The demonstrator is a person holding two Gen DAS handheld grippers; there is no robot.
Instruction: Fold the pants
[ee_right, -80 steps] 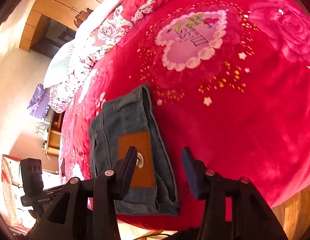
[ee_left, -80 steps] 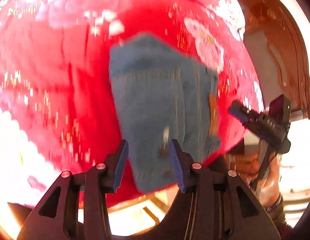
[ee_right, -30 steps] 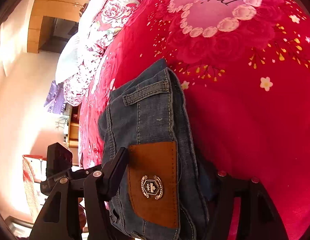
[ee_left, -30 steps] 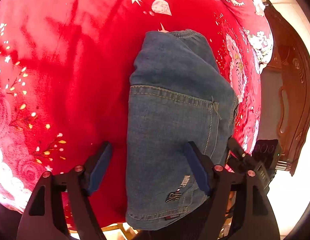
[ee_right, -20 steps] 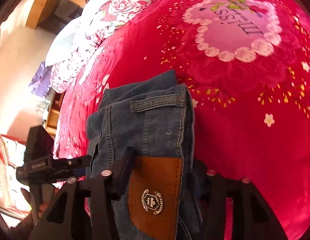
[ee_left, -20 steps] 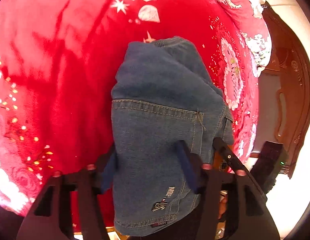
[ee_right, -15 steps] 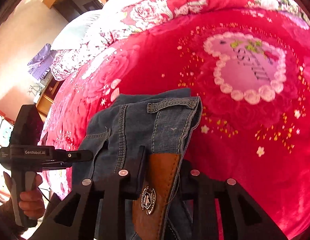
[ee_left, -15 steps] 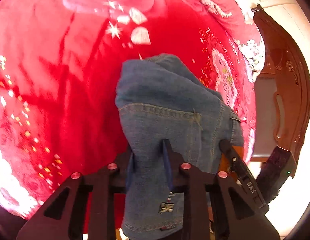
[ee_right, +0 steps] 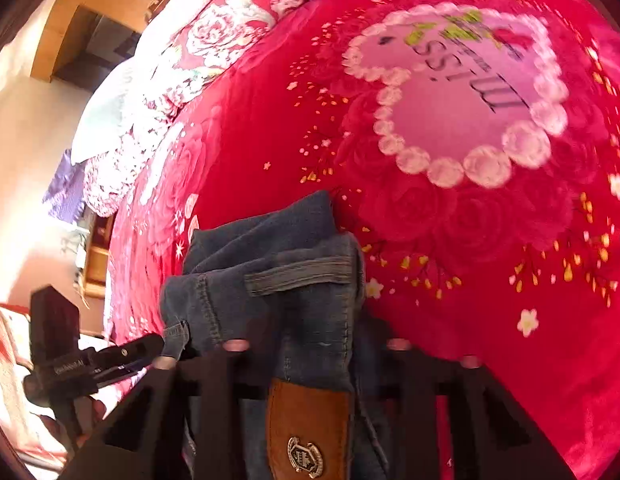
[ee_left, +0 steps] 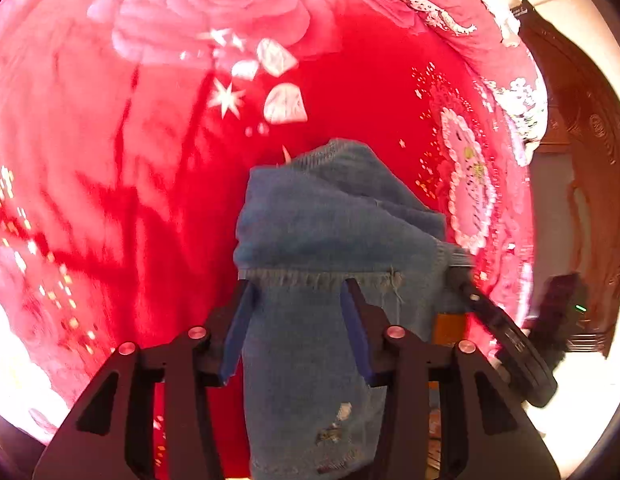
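Observation:
The folded blue jeans hang lifted above the red bed. My left gripper is shut on the pocket side of the bundle, denim between its blue pads. In the right wrist view the jeans show a belt loop and a brown leather waistband patch. My right gripper is shut on the waistband side; its fingertips are buried in the cloth. The right gripper's body shows at the right of the left wrist view, and the left gripper's body shows at the left of the right wrist view.
A red plush blanket with roses and a pink heart motif covers the bed. Pillows lie at the far left. A dark carved wooden headboard stands at the right in the left wrist view.
Both grippers closed on the folded jeans and lifted them off the blanket. The bundle now sags between the two grippers, farther above the bed.

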